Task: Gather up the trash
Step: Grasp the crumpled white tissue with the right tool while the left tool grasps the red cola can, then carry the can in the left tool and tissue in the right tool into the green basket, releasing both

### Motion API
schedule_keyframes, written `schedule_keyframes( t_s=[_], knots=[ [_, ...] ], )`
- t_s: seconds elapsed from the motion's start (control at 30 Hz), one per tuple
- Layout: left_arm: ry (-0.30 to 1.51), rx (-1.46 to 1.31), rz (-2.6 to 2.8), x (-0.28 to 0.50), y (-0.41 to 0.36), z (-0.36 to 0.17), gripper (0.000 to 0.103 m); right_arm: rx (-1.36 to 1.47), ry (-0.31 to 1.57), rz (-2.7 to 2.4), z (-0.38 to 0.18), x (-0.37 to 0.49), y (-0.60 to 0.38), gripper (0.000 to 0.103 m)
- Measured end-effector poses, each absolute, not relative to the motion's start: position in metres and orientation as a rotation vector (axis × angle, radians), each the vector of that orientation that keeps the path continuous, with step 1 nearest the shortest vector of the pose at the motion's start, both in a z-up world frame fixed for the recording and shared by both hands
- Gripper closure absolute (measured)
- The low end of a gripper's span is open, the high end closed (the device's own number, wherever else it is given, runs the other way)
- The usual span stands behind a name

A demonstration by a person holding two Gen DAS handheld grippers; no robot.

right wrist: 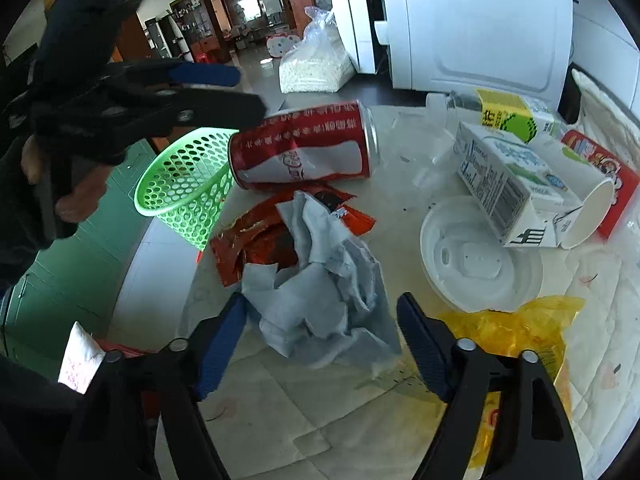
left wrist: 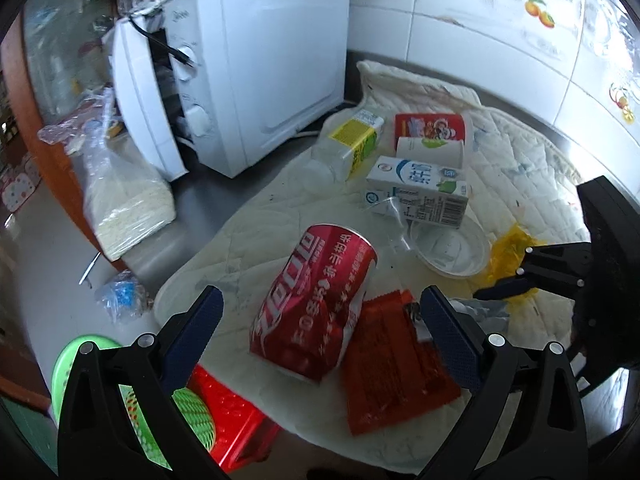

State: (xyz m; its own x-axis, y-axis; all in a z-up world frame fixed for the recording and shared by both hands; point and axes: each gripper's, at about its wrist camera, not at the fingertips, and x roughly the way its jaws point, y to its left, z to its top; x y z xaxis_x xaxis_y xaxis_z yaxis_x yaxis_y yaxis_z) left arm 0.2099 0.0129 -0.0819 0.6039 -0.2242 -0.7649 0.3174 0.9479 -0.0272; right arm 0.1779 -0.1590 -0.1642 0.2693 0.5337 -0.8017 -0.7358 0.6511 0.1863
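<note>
A dented red cola can [left wrist: 316,304] [right wrist: 304,148] lies on its side on the white quilted cloth [left wrist: 520,152]. My left gripper [left wrist: 320,294] [right wrist: 240,92] stands open, one finger on each side of the can, not touching it. A red-orange wrapper [left wrist: 392,368] [right wrist: 256,240] lies beside the can. Partly on the wrapper sits a crumpled grey-white paper [right wrist: 320,280] [left wrist: 480,312]. My right gripper [right wrist: 320,300] [left wrist: 492,288] is open with this paper between its blue pads. A yellow plastic bag [right wrist: 508,328] [left wrist: 508,252] lies just right of it.
A white lid [right wrist: 472,264], milk carton [right wrist: 500,184], paper cup [right wrist: 588,208], red box [left wrist: 428,126] and yellow-labelled bottle [left wrist: 352,140] lie further back. A green basket [right wrist: 184,176] stands on a red stool [left wrist: 228,412] below the counter edge. Microwave [left wrist: 256,80] and a filled plastic bag [left wrist: 124,200] behind.
</note>
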Motion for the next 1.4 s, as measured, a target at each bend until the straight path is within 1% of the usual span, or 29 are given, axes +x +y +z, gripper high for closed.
schedule_keyframes(
  t_s=[0.17, 0.2, 0.23, 0.27, 0.3, 0.37, 0.4, 0.47, 0.5, 0.6, 0.83, 1.07, 1.27, 1.4],
  knots=[
    [0.913, 0.122, -0.332, 0.229, 0.011, -0.099, 0.011, -0.229, 0.974, 0.874, -0.166, 0.179, -0.158, 0.041],
    [0.920, 0.120, -0.334, 0.231, 0.011, -0.102, 0.012, -0.223, 0.976, 0.873, -0.166, 0.179, -0.159, 0.044],
    [0.931, 0.117, -0.335, 0.234, 0.011, -0.106, 0.014, -0.216, 0.978, 0.873, -0.166, 0.179, -0.160, 0.046],
    [0.945, 0.111, -0.337, 0.238, 0.011, -0.110, 0.017, -0.209, 0.978, 0.871, -0.164, 0.178, -0.161, 0.047],
    [0.952, 0.102, -0.342, 0.240, 0.012, -0.113, 0.019, -0.203, 0.977, 0.868, -0.162, 0.177, -0.163, 0.052],
    [0.972, 0.083, -0.353, 0.244, 0.012, -0.119, 0.030, -0.178, 0.978, 0.859, -0.160, 0.176, -0.168, 0.055],
    [0.976, 0.077, -0.354, 0.244, 0.012, -0.121, 0.033, -0.167, 0.977, 0.854, -0.159, 0.176, -0.170, 0.059],
    [0.968, 0.069, -0.344, 0.245, 0.012, -0.123, 0.034, -0.144, 0.978, 0.844, -0.157, 0.174, -0.175, 0.063],
    [0.964, 0.061, -0.342, 0.245, 0.013, -0.123, 0.034, -0.139, 0.978, 0.841, -0.156, 0.173, -0.177, 0.066],
    [0.953, 0.032, -0.322, 0.242, 0.017, -0.122, 0.035, -0.121, 0.979, 0.826, -0.153, 0.168, -0.182, 0.070],
    [0.896, -0.069, -0.266, 0.220, 0.041, -0.108, 0.039, -0.085, 0.948, 0.765, -0.138, 0.164, -0.191, 0.073],
    [0.802, -0.187, -0.150, 0.177, 0.103, -0.076, 0.040, -0.057, 0.873, 0.785, -0.100, 0.160, -0.178, 0.073],
    [0.731, -0.224, 0.002, 0.135, 0.167, -0.053, 0.040, -0.047, 0.853, 0.903, -0.081, 0.168, -0.111, 0.073],
    [0.760, -0.243, 0.130, 0.114, 0.217, -0.063, 0.040, -0.049, 0.881, 0.982, -0.086, 0.174, -0.049, 0.073]
  ],
)
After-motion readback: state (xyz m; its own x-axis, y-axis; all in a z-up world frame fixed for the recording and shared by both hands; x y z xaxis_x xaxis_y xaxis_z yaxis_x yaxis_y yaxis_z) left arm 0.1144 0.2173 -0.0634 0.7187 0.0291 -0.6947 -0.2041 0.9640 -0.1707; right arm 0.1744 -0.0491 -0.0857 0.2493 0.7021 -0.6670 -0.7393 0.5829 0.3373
